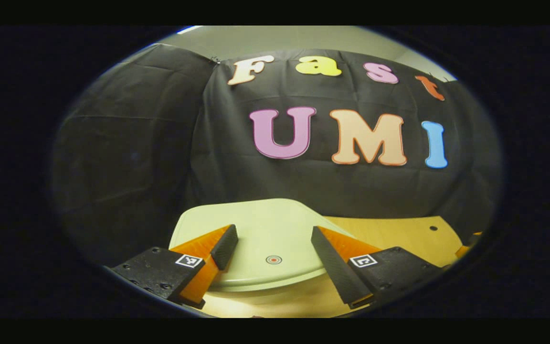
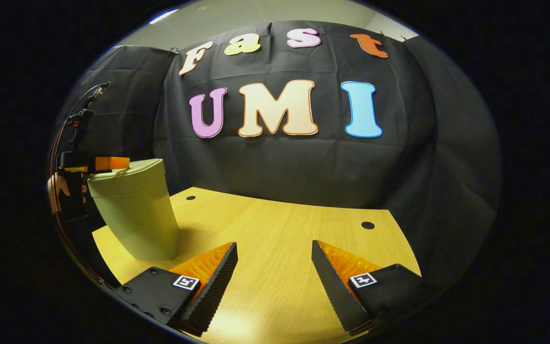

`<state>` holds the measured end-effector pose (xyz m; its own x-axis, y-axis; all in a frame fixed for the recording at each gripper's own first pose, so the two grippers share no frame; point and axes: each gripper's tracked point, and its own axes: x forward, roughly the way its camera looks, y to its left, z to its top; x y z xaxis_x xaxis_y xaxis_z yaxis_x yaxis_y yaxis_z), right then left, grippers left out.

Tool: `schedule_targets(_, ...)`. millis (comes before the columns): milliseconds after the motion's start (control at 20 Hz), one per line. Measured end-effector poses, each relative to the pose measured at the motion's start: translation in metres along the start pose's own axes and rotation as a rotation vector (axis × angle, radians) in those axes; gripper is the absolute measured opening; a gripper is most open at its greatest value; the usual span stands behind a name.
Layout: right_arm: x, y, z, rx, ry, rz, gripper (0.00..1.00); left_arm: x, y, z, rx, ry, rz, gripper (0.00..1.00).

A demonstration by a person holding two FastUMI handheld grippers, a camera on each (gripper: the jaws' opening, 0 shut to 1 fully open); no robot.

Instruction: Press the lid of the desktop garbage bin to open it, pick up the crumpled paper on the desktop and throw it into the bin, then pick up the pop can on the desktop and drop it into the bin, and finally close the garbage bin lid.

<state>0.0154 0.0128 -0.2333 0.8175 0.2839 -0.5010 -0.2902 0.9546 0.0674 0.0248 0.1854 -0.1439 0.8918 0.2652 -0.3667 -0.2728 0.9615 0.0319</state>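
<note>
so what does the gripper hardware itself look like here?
Left gripper and right gripper: two wedge-shaped fingers with ribbed inner faces, each on a black bolted block with a square black-and-white marker tag. In the right gripper view, the left unit has a dark body and thin cables looping up.

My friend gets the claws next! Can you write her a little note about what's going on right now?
Left claw: open, holding nothing, right over the bin's lid.
Right claw: open, holding nothing, low over the table.
The bin stands at the table's left side; its lid looks closed.
I can't spot the crumpled paper or the pop can here, so I can't tell what is done. Check the bin before going on.
</note>
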Motion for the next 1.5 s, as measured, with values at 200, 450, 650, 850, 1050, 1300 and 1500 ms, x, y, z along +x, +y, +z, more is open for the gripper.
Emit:
schedule_targets(200,-0.003,0.003,0.01,0.02,-0.023,0.004,0.98,-0.006,-0.002,0.012,-0.048,-0.13,-0.017,0.96)
schedule_targets(450,-0.016,-0.013,0.041,0.03,-0.104,-0.054,0.98,-0.02,-0.036,0.031,-0.038,-0.247,-0.115,0.94)
schedule_targets(650,-0.031,-0.023,0.06,0.038,-0.157,-0.092,0.98,-0.012,-0.056,0.013,0.018,-0.135,-0.205,0.93)
schedule_targets(850,-0.034,-0.023,0.051,0.052,-0.148,-0.098,0.98,-0.014,-0.058,0.014,-0.031,-0.118,-0.241,0.94)
schedule_targets(1050,-0.034,-0.001,0.04,0.048,-0.124,-0.052,0.98,-0.018,-0.06,0.017,-0.055,-0.136,-0.255,0.99)
schedule_targets(1300,-0.044,0.004,0.06,0.037,-0.18,-0.04,1.0,-0.026,-0.059,0.035,-0.158,-0.184,-0.237,0.95)
schedule_targets(1500,-0.063,-0.019,0.086,0.05,-0.259,-0.103,0.98,-0.05,-0.091,0.068,-0.045,-0.308,-0.263,0.94)
